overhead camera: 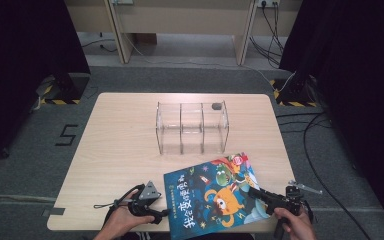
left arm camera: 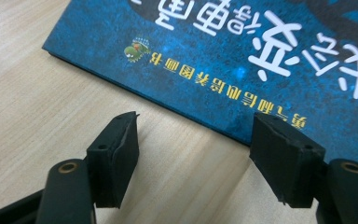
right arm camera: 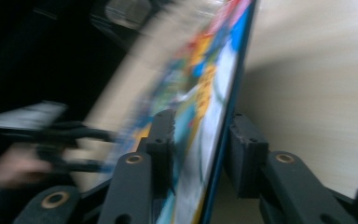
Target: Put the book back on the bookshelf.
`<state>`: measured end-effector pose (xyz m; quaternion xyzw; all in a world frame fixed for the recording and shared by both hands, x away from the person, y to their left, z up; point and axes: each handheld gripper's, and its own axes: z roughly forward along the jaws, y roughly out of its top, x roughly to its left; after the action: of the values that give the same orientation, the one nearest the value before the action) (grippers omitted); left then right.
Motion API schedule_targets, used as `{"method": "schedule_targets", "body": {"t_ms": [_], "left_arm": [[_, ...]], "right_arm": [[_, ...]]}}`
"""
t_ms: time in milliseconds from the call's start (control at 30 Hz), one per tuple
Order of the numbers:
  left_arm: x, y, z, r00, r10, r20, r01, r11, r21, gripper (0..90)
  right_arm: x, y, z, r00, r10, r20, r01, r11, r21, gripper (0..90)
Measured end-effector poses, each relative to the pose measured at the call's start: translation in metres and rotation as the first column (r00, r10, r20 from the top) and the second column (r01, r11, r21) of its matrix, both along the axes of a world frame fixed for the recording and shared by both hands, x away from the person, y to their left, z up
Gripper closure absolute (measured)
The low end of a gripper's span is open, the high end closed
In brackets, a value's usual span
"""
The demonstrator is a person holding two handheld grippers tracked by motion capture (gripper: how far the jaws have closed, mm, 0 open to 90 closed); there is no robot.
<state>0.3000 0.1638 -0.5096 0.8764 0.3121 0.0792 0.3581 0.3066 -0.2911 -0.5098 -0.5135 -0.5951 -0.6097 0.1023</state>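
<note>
A picture book with a dark blue cover and an orange cartoon figure lies at the table's front edge, between my two grippers. My right gripper reaches in from the right and is shut on the book's right edge. In the right gripper view its jaws stand on either side of the book, one pad on the cover and one behind it. My left gripper rests by the book's left edge. Its jaws stand open over bare wood, just short of the book.
A clear plastic box with three compartments stands mid-table, a small dark object at its back right corner. The wooden table is bare to the left. Black curtains and cables flank the table on the floor.
</note>
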Motion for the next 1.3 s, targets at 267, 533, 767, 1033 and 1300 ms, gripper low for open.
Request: {"method": "schedule_targets", "body": {"t_ms": [267, 533, 767, 1033, 1300], "left_arm": [[0.0, 0.0, 0.0, 1.0, -0.002, 0.001, 0.002, 1.0, -0.004, 30.9], [0.006, 0.01, 0.0, 0.9971, 0.017, -0.074, -0.022, 0.997, -0.074, 25.9], [0.007, 0.012, 0.0, 0.9944, 0.02, -0.104, -0.031, 0.993, -0.114, 25.0], [0.004, -0.002, -0.002, 0.9887, -0.064, -0.136, 0.04, 0.9848, -0.169, 25.7], [0.009, -0.001, -0.003, 0.9837, -0.049, -0.173, 0.012, 0.9772, -0.212, 26.5]], "right_arm": [[0.001, 0.005, 0.003, 0.9976, 0.045, 0.053, -0.037, 0.989, -0.146, 61.1], [-0.003, 0.012, 0.018, 0.9693, 0.092, 0.228, -0.03, 0.965, -0.261, 58.0], [-0.006, 0.016, 0.025, 0.9383, 0.103, 0.33, 0.001, 0.953, -0.302, 56.9], [-0.005, 0.015, 0.023, 0.9379, 0.106, 0.33, -0.006, 0.957, -0.29, 56.9], [-0.006, 0.016, 0.025, 0.9245, 0.117, 0.363, -0.005, 0.956, -0.295, 56.9]]}}
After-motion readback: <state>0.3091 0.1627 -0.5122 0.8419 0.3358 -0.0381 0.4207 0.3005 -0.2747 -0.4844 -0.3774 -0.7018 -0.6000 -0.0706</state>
